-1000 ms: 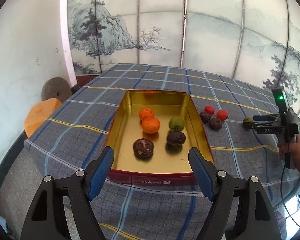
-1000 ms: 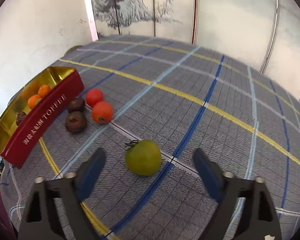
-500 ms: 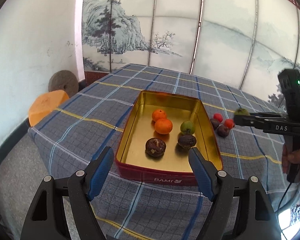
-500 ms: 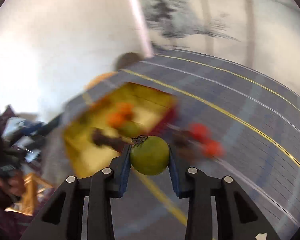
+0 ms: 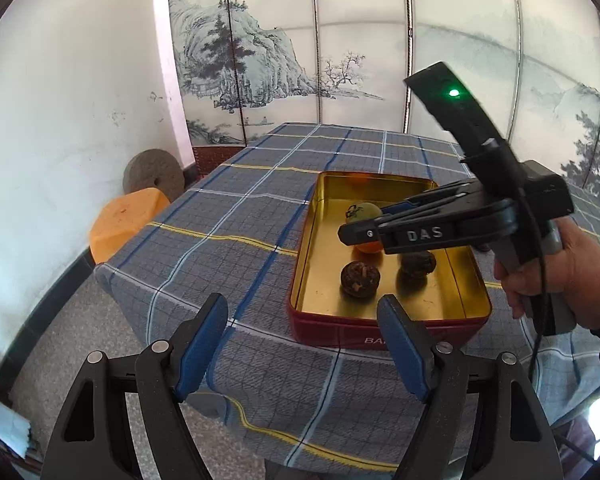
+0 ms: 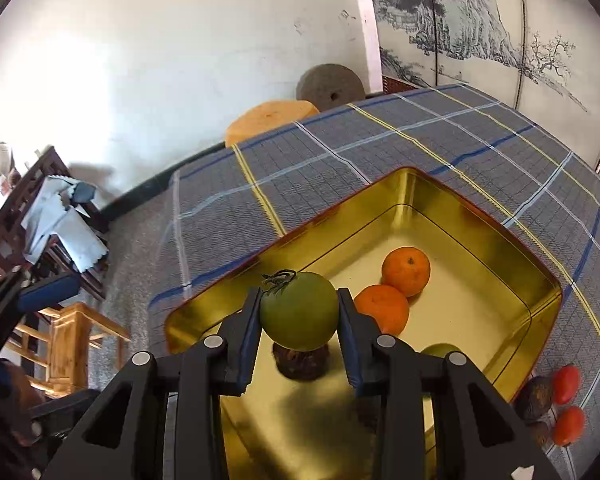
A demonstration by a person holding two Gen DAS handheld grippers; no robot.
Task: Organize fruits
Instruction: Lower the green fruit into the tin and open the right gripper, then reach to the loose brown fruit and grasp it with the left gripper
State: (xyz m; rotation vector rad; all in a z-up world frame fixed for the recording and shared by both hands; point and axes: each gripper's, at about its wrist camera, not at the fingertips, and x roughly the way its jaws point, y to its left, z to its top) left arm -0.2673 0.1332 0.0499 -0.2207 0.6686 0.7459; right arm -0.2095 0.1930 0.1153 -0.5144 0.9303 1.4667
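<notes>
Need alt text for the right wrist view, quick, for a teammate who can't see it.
The right tool grips a green fruit above the gold tin, which holds two oranges and a dark fruit. Two red fruits and a dark one lie outside on the checked tablecloth.

Glossy gold metal tin (image 6: 496,240) on woven checked tablecloth (image 6: 320,168).

Round green tomato with dark dried calyx (image 6: 299,312), gripped between blue pads, held in the air above gold-lined red tin tray (image 6: 512,256). Inside the tray: two glossy oranges (image 6: 406,270) touching, wrinkled dark-brown fruits (image 5: 360,278), another green fruit (image 6: 440,349). Outside, beside the tray wall: two small red tomatoes (image 6: 566,385), dark wrinkled fruits (image 6: 534,398).
</notes>
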